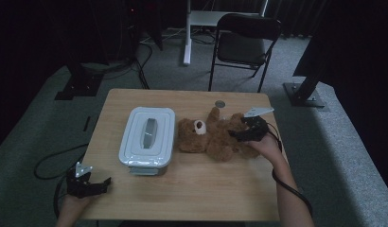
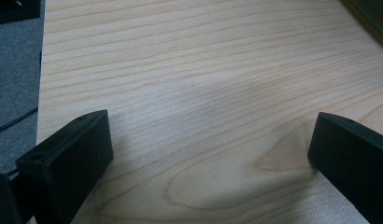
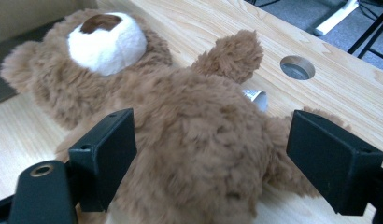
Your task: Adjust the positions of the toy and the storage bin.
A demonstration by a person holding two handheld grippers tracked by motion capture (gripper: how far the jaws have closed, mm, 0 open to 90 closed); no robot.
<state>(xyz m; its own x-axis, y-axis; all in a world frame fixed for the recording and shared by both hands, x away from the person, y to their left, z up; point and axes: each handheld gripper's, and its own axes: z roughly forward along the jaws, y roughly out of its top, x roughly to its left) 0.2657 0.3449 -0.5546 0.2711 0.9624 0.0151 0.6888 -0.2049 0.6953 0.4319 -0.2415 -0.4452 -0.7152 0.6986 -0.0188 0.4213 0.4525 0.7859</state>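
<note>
In the high view our right tool [image 1: 239, 134] sits right of centre in the frame, over the lower body of the teddy bear [image 1: 211, 137], which lies on its back on the surface [image 1: 192, 194] just beside the grey lidded box [image 1: 147, 139] at centre left. In the right gripper view the jaws stand wide apart, one on each side of the bear's belly [image 3: 199, 154], with fur between them but nothing clamped yet. Our left tool [image 1: 90, 185] waits at the lower left of the high view, near the surface's front edge; the left gripper view shows its jaws spread wide over bare wood [image 2: 203, 93], holding nothing.

We judge the step in hand to be grasping the bear. To do it well, we lower the right tool until the jaws reach past the loose fur, centre them on the thick of the torso and not on a limb, then close slowly, so the soft body compresses evenly and does not slip out sideways when we lift
</note>
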